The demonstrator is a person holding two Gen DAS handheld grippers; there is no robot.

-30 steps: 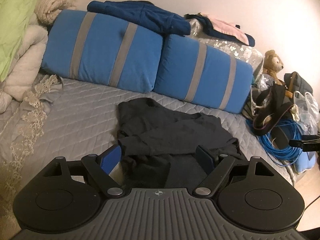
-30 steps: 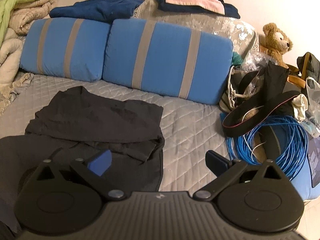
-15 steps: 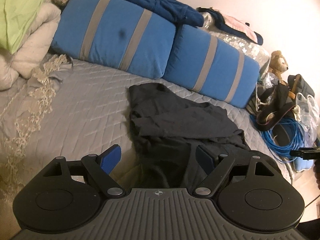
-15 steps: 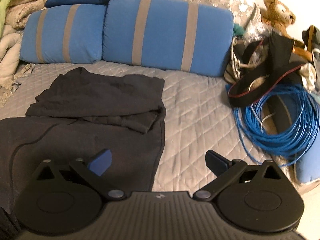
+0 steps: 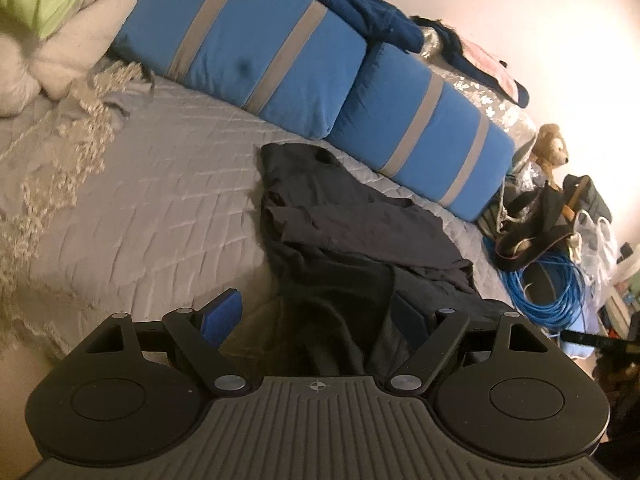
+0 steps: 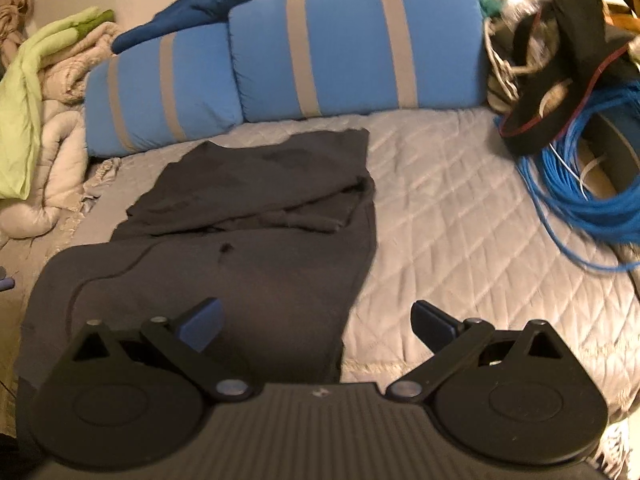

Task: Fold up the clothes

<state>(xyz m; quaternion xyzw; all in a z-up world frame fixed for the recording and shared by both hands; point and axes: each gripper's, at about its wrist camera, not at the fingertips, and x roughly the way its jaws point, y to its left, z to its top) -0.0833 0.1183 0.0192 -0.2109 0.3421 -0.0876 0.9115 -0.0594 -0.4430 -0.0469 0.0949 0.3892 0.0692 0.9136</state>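
A dark grey garment (image 5: 352,236) (image 6: 248,240) lies crumpled on the grey quilted bed (image 5: 160,208) (image 6: 460,220), its far part folded over and its near part hanging over the front edge. My left gripper (image 5: 318,314) is open above the garment's near left part, with cloth seen between the blue pads but not pinched. My right gripper (image 6: 316,318) is open above the garment's near right edge, its left pad (image 6: 202,322) over the cloth and its right pad (image 6: 430,324) over bare quilt.
Two blue pillows with grey stripes (image 5: 304,68) (image 6: 320,48) line the back. Pale blankets (image 5: 48,32) (image 6: 36,120) are piled on the left. A blue cable coil (image 5: 548,288) (image 6: 580,176), black bags (image 6: 560,60) and a teddy bear (image 5: 550,148) crowd the right side.
Both grippers have tipped down and come closer to the bed. The right one has swung left toward the garment's near edge. Both stay open.
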